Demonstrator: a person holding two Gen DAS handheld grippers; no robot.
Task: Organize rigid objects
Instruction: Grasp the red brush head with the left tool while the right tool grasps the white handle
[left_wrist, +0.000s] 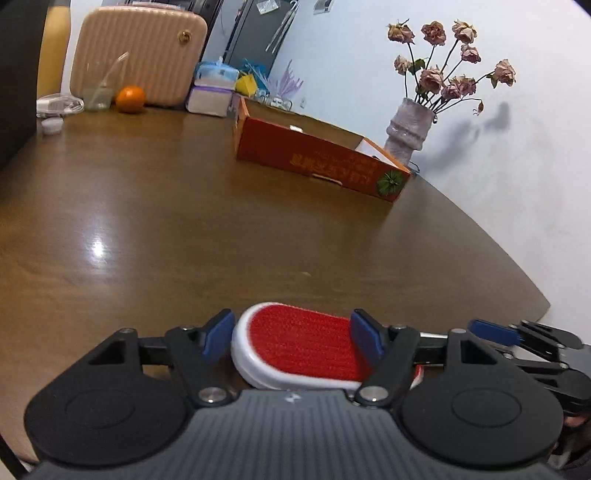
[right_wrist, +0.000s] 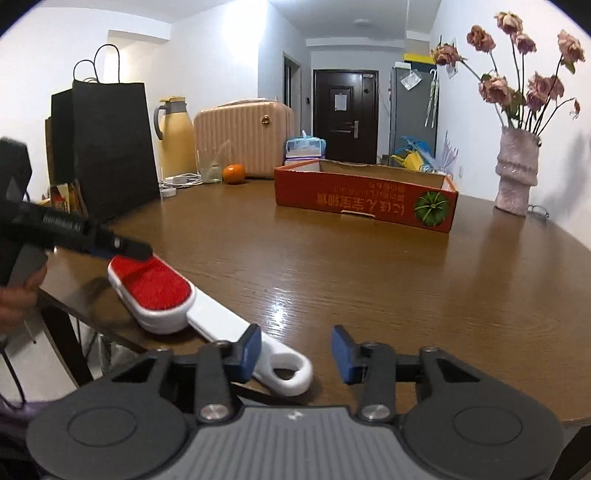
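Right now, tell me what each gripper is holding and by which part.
Nothing is gripped. The left gripper is open around the lint brush's red head; the right gripper is open, its handle end between the fingers.

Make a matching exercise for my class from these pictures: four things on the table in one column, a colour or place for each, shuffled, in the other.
Things
1. lint brush
2. cardboard box
3. vase
4. orange

Descriptions
A. holds dried roses, near the wall
B. red pad, white handle, at the table's near edge
C. beside the pink suitcase
D. open-topped, melon picture on its side

Pairs: 1-B, 2-D, 3-A, 4-C
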